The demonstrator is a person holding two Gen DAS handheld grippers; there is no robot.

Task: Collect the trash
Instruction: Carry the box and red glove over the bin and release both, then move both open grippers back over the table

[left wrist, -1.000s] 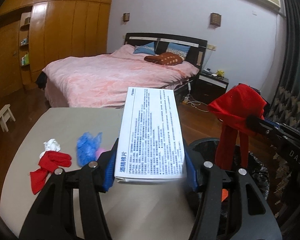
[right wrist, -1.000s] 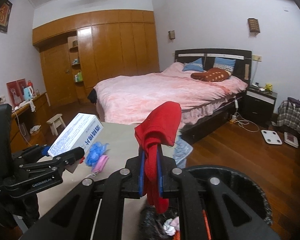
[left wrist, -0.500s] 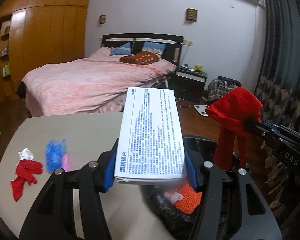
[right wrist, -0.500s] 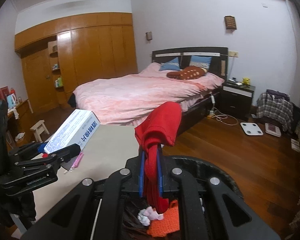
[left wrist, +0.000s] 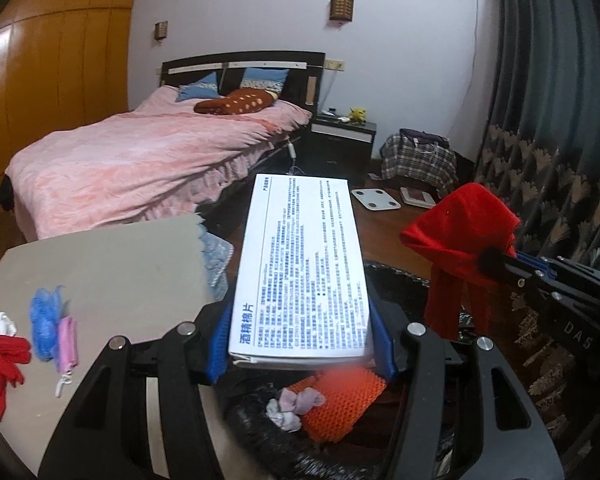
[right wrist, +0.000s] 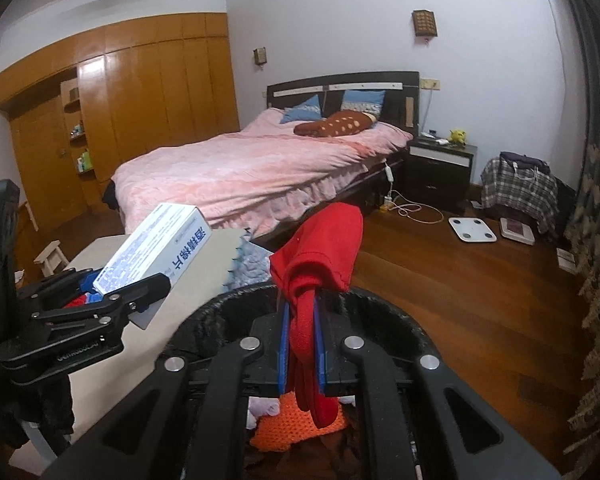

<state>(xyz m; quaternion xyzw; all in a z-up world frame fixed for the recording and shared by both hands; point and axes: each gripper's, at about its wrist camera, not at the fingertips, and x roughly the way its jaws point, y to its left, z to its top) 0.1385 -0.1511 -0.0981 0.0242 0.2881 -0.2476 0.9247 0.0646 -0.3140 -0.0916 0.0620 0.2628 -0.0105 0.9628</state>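
Far left on the table (left wrist: 112,256): a red rag (left wrist: 4,364) with a white scrap (left wrist: 2,323) touching its top, then a blue wad (left wrist: 46,320) and a pink strip (left wrist: 67,338) side by side. Left gripper (left wrist: 300,350) is clamped on a white box (left wrist: 300,268) with blue print, blue pads (left wrist: 217,344) against both long sides; box sticks forward over the bin (right wrist: 380,312). In the bin below: orange mesh (left wrist: 338,402) and a pale crumpled wad (left wrist: 296,402). Right gripper (right wrist: 302,346) pinches a red cloth (right wrist: 320,248), which bunches above the pads and hangs down over the bin opening. Bin sits just beside the table's right edge. Bed (right wrist: 252,172) behind.
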